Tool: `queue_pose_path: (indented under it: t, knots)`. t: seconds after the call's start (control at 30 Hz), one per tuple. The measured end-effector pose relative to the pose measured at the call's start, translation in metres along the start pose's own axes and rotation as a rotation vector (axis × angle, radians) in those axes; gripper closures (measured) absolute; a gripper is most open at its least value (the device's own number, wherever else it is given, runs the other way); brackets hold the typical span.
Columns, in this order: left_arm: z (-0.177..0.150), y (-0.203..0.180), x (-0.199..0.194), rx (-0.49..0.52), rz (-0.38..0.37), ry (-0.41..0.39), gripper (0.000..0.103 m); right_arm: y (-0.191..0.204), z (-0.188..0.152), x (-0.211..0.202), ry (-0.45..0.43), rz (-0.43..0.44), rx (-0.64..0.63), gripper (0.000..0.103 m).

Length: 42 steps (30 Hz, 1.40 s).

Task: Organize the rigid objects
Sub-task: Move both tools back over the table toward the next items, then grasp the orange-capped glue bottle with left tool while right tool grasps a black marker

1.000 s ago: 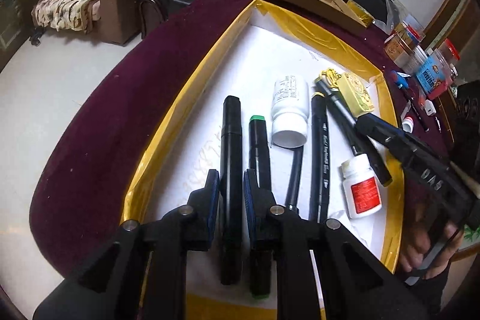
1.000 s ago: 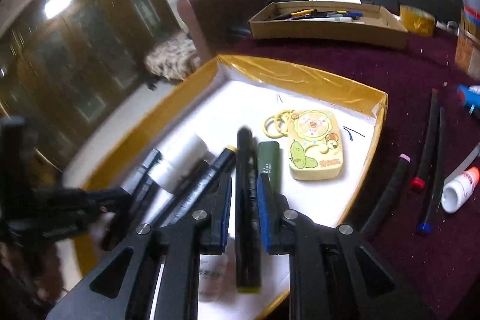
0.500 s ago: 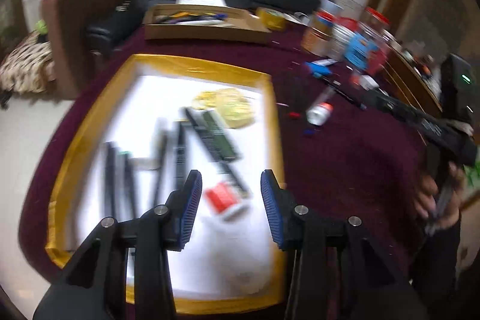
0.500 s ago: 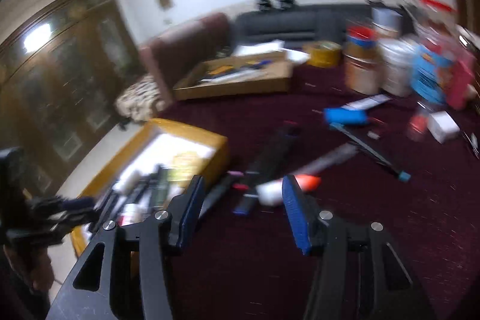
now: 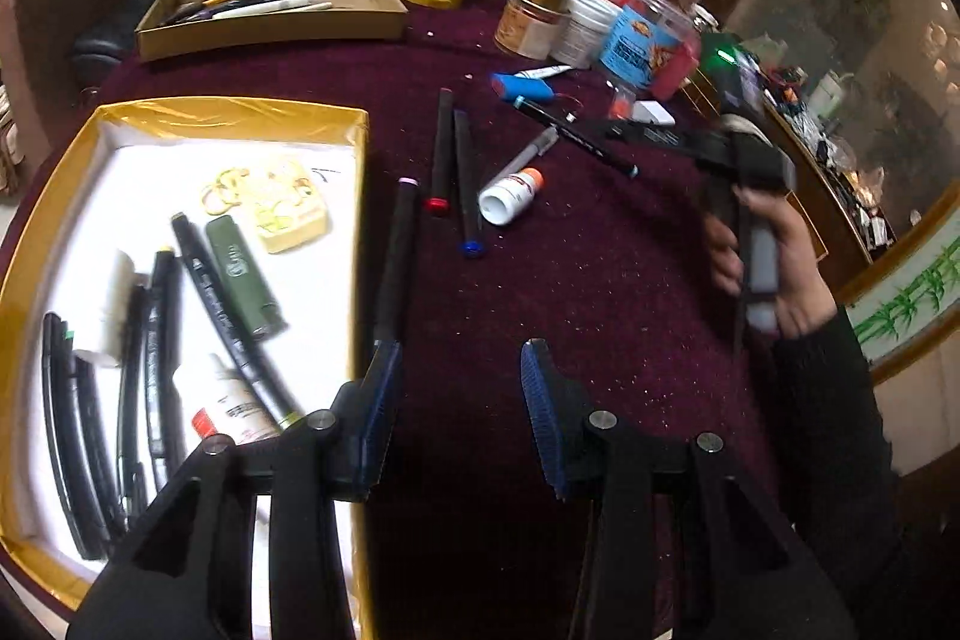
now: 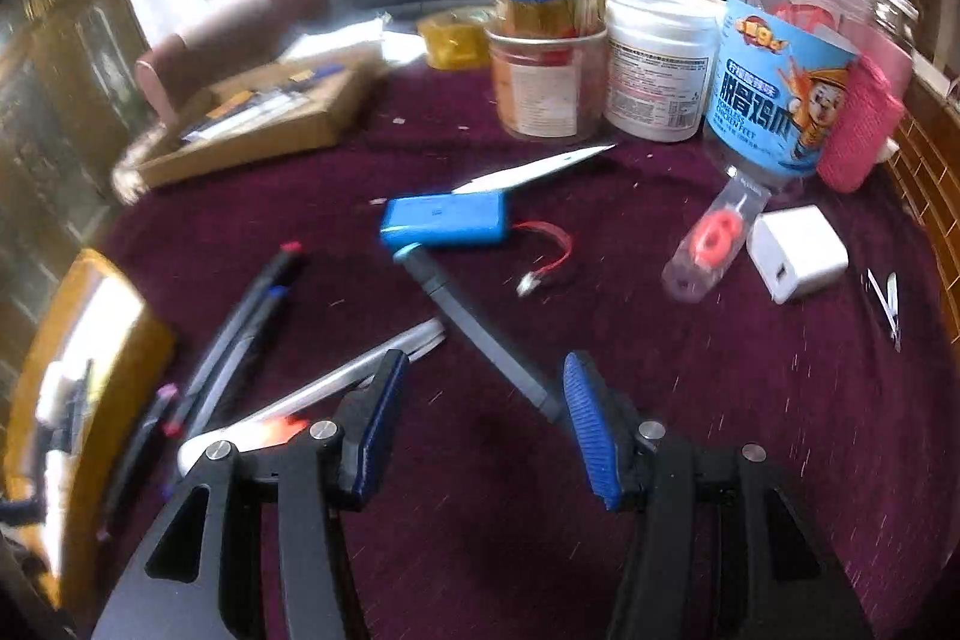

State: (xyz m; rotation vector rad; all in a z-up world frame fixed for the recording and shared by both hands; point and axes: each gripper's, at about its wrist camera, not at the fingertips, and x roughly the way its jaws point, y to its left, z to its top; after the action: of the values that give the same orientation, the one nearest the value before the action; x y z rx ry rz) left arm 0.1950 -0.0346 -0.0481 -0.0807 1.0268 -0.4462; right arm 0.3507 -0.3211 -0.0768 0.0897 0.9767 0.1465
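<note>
Both grippers have let go their pens and swung off the gold-rimmed white tray (image 5: pixel 360 172); the left gripper (image 5: pixel 459 418) and right gripper (image 6: pixel 480 418) hang wide and empty, so next I'd guess the grey marker (image 6: pixel 480 334), centre frame, wants straddling.

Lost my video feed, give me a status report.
Left gripper open, empty. Right gripper open above grey pen. Yellow tray partly filled; markers on the cloth. Nothing blocking.

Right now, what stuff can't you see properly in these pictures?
- Yellow tray, right wrist view: blurred and cut by the left edge; its contents are unreadable.
- White bottle with the orange cap, right wrist view: partly behind the right gripper finger and smeared.
- Pens at the tray's near corner, left wrist view: lower ends hidden by the left gripper.
- Jar labels, left wrist view: too small to read.
</note>
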Motion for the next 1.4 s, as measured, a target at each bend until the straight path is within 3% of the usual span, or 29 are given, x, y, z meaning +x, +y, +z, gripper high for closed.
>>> queue_pose_path:
  t: [0.13,0.17,0.27,0.43,0.6,0.7,0.77,0.97,1.03,1.1,1.17,1.4]
  knots:
    - [0.001,-0.004,0.008,0.017,0.007,0.017,0.065,-0.012,0.013,0.027,0.037,0.015,0.036,0.058]
    - [0.001,-0.005,0.01,0.018,0.007,0.022,0.065,-0.014,0.012,0.033,0.051,0.025,0.049,0.066]
    - [0.003,-0.009,0.013,0.032,0.006,0.028,0.065,-0.008,-0.001,0.031,0.056,0.07,0.041,0.08]
    - [0.011,-0.025,0.024,0.075,-0.009,0.049,0.065,0.01,-0.034,0.012,0.102,0.032,0.019,0.09]
    - [0.025,-0.051,0.042,0.168,0.013,0.062,0.065,0.01,-0.071,-0.015,0.09,-0.064,0.066,0.09]
    - [0.041,-0.064,0.061,0.216,0.027,0.08,0.065,0.009,-0.082,-0.019,0.021,-0.044,0.062,0.09]
    - [0.055,-0.071,0.077,0.247,0.056,0.083,0.065,0.007,-0.082,-0.02,0.026,-0.039,0.032,0.089]
    - [0.084,-0.082,0.133,0.298,0.121,0.114,0.065,-0.001,-0.079,-0.022,0.058,0.016,0.105,0.09]
    - [0.089,-0.088,0.144,0.321,0.181,0.095,0.065,0.001,-0.079,-0.021,0.06,0.009,0.103,0.09]
    - [0.09,-0.09,0.153,0.319,0.198,0.121,0.065,0.001,-0.079,-0.022,0.063,0.009,0.108,0.09]
    - [0.084,-0.092,0.16,0.33,0.209,0.155,0.079,-0.001,-0.079,-0.022,0.067,0.013,0.12,0.09]
    - [0.078,-0.104,0.165,0.331,0.213,0.172,0.079,0.001,-0.079,-0.022,0.057,0.002,0.117,0.09]
